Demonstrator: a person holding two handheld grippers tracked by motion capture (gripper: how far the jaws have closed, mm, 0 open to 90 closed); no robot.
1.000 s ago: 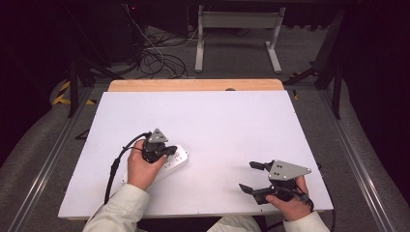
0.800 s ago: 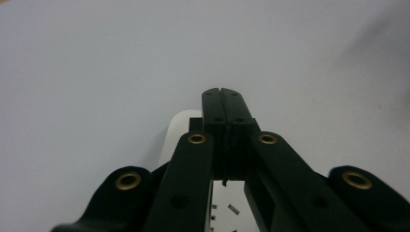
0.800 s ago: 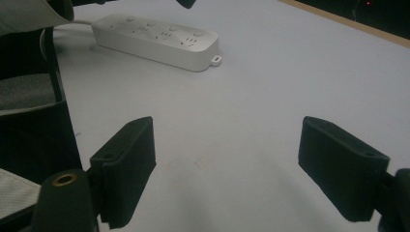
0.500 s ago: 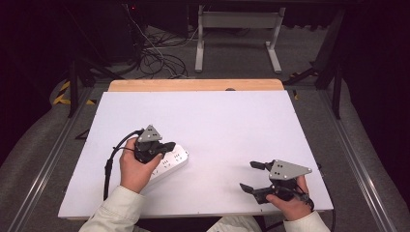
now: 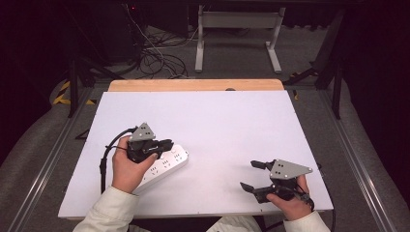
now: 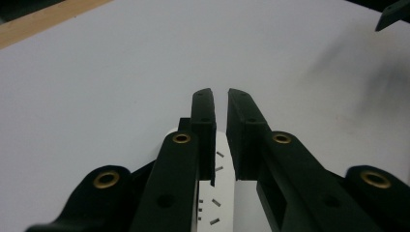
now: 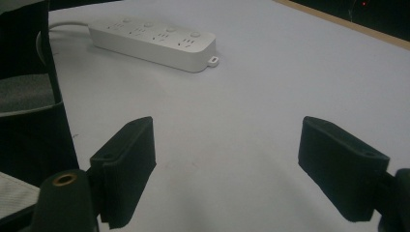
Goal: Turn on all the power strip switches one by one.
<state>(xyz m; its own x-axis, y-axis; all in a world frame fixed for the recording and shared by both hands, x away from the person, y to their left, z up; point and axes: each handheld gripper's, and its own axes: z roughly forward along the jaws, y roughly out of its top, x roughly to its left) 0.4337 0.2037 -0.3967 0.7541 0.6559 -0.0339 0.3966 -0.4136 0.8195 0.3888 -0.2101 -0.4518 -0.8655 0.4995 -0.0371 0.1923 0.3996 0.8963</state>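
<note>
A white power strip lies on the white table at the front left, with its sockets facing up. In the right gripper view the power strip lies far ahead with its cord running off to the left. My left gripper hovers over the strip's far end, jaws shut with only a thin slit between them. Below that slit, the left gripper view shows the power strip under my left gripper. My right gripper sits at the front right, open and holding nothing, as the right gripper view confirms.
A wooden strip runs along the table's far edge. Beyond it are a metal stand and loose cables on the floor. A black cable trails from the left gripper along the table's left side.
My left gripper has drawn slightly left and back along the power strip, so more of the strip shows. The right gripper has stayed put and open.
</note>
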